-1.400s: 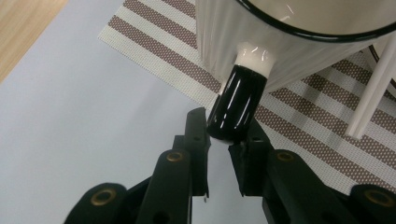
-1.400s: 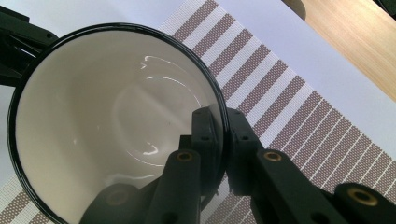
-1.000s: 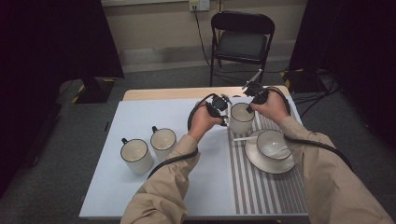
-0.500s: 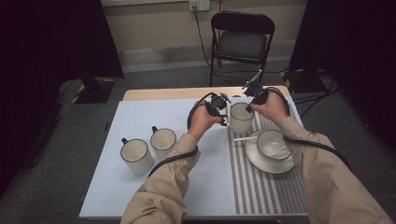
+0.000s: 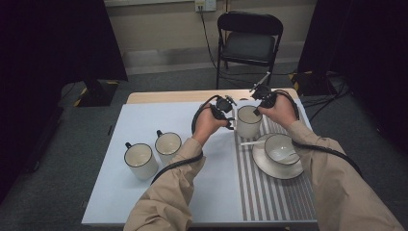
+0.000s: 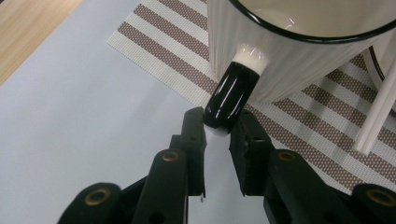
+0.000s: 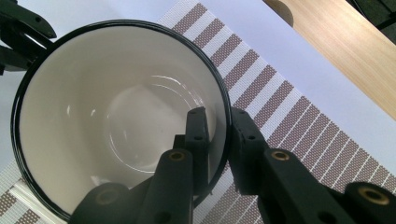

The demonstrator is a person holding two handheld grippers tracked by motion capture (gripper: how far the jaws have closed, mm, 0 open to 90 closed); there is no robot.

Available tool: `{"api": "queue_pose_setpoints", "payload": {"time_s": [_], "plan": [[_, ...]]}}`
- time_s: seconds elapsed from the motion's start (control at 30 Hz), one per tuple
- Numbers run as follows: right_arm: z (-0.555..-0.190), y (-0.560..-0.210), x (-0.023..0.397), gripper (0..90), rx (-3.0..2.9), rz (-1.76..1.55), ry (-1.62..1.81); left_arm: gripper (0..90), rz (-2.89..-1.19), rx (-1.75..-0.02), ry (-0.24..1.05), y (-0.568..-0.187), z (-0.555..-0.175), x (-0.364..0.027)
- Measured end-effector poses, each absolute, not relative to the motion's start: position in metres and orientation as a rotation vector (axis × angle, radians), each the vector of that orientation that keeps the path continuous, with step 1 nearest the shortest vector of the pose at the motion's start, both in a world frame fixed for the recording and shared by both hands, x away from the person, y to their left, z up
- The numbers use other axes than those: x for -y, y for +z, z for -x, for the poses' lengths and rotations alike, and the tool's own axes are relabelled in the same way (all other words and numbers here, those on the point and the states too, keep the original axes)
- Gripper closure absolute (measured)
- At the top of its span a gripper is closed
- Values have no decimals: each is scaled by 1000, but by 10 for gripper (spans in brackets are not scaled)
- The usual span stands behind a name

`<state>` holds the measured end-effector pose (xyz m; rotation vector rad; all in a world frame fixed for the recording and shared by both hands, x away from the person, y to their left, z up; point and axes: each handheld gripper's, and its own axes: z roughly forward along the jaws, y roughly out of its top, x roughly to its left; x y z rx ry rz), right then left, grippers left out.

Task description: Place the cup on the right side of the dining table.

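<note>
Item: cream mug [image 5: 248, 121], black-rimmed, upright on our striped placemat [image 5: 269, 192] beside the saucer [image 5: 262, 161]. Our left gripper [image 6: 217, 128] clamps its black handle [image 6: 232, 95]; our right gripper [image 7: 217, 122], jaws just easing apart, straddles the rim wall

High view: fixed above the person's side, looking forward and down over the whole tabletop [image 5: 144, 202]. Left gripper view: very close, along its fingers [image 6: 194, 135] toward the mug [image 6: 299, 51] handle. Right gripper view: very close, down into that mug [image 7: 116, 116]. All share the mug [image 5: 248, 121].
</note>
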<state>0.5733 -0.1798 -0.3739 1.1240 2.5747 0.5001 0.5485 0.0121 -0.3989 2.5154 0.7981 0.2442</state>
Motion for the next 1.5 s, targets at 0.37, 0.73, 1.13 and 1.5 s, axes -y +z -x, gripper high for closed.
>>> {"api": "queue_pose_setpoints", "payload": {"time_s": [0.37,0.73,1.13,1.5], "plan": [[-571,-368,178,572,-2558,-1103,581,633,-2494,-790,246,-397,-544,-18],[-567,-367,173,313,-2552,-1152,603,385,-2480,-822,227,-393,-536,-22],[-565,-365,170,188,-2550,-1146,583,210,-2418,-826,220,-387,-529,-25],[-560,-360,166,160,-2572,-1121,607,174,-2401,-832,171,-381,-520,-31]]}}
